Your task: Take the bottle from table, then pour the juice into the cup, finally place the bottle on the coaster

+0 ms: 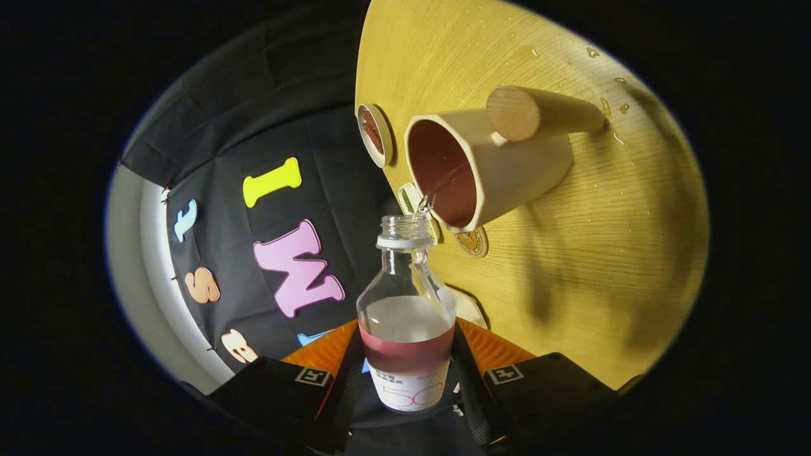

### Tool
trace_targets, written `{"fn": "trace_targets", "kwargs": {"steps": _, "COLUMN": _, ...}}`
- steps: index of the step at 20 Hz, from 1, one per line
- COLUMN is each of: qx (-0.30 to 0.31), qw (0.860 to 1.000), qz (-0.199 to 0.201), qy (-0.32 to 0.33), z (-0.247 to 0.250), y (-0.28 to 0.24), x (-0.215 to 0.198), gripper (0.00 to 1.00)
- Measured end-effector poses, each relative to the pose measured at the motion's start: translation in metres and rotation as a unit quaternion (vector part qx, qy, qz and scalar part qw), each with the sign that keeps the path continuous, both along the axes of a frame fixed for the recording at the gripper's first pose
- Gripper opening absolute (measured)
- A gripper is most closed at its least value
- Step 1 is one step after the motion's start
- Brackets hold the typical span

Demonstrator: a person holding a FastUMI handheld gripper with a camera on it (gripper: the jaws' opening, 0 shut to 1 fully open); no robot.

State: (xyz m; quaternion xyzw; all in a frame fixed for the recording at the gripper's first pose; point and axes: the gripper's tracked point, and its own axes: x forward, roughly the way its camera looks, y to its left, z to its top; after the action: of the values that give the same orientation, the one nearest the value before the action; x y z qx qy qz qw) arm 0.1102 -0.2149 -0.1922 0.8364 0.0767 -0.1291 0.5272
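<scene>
Nearest to me, the hand-held gripper [408,380] is clenched on the juice bottle [406,316], one orange-backed finger pressing each side of its lower body at the labelled band. I have the bottle tipped hard, neck pointing ahead, cap off. Pink juice pools low in the body near the fingers; the upper half is clear, so I judge it well under half full and fairly light. The wall looks like thin clear plastic: likely to give if squeezed harder, and smooth enough to slip if wet, so the label band seems the best hold, close to the weight. Just beyond the open mouth, a thin stream crosses into the cup [481,164], a cream faceted mug with a dark reddish inside and a round wooden handle [538,114]. I read this as mid-pour. Near the cup, three round coasters: a gold one [472,242] touching its base edge, a green one [410,199] partly hidden behind the bottle mouth, a red-brown one [375,134] farther off. I cannot tell which is the target. The bench [602,266] is light wood grain, with droplets [605,104] scattered past the handle, possibly a slick landing. Beyond the bench edge hangs the booth's black cloth wall [253,126].
</scene>
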Motion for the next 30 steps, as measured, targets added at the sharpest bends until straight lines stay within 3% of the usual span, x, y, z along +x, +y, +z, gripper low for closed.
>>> {"fn": "trace_targets", "kwargs": {"steps": 24, "qx": 0.068, "qw": 0.995, "qz": -0.075, "qy": -0.011, "z": 0.017, "y": -0.02, "x": 0.012, "gripper": 0.74}}
{"fn": "trace_targets", "kwargs": {"steps": 30, "qx": 0.116, "qw": 0.988, "qz": -0.105, "qy": -0.013, "z": 0.016, "y": -0.028, "x": 0.007, "gripper": 0.74}}
